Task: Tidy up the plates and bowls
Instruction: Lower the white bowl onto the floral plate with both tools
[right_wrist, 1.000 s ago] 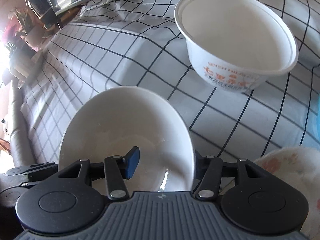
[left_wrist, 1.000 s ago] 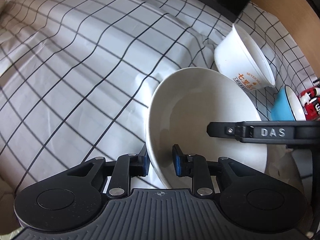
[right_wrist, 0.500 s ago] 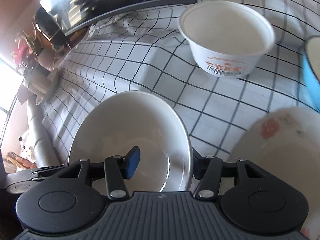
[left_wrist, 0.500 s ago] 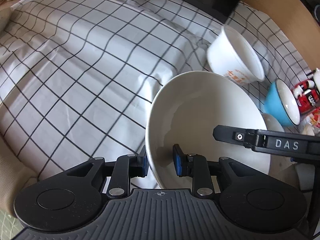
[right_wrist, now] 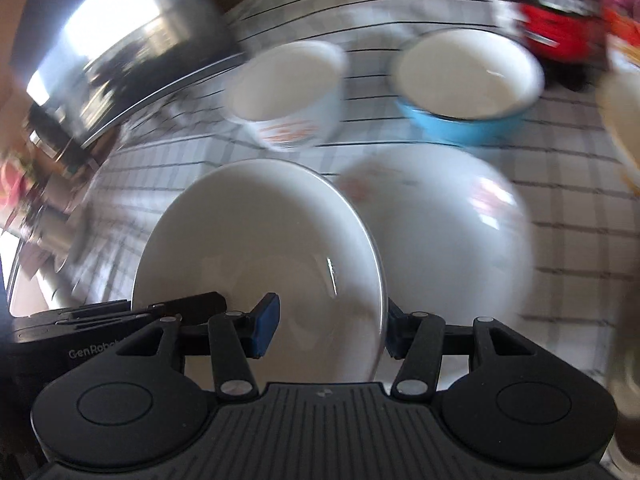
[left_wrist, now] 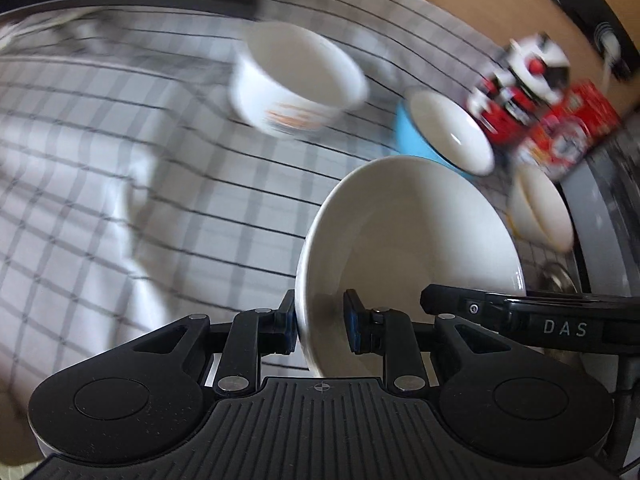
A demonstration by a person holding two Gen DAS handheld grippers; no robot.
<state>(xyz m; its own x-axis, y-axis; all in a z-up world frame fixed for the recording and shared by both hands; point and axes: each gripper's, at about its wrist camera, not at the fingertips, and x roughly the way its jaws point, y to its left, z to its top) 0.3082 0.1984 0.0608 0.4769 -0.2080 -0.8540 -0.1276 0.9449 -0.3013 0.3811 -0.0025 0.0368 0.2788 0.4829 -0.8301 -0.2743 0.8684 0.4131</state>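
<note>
Both grippers hold one plain white bowl (left_wrist: 408, 240), lifted above the checked tablecloth. My left gripper (left_wrist: 320, 326) is shut on its left rim. My right gripper (right_wrist: 326, 330) is shut on its right rim, also seen in the right wrist view (right_wrist: 256, 240). A floral white plate (right_wrist: 440, 232) lies just right of the bowl. Behind stand a white bowl with orange print (left_wrist: 300, 80) (right_wrist: 286, 92) and a blue bowl with a white inside (left_wrist: 444, 132) (right_wrist: 468, 84). Both views are motion-blurred.
Red and white packages (left_wrist: 536, 88) (right_wrist: 560, 16) stand at the back right. Another pale dish (left_wrist: 540, 212) sits at the right by a grey rim. A shiny dark appliance (right_wrist: 120, 40) edges the cloth (left_wrist: 120, 160) at the back left.
Both grippers have lifted the white bowl and carried it back and to the right; the printed bowl, blue bowl and floral plate have come further into view.
</note>
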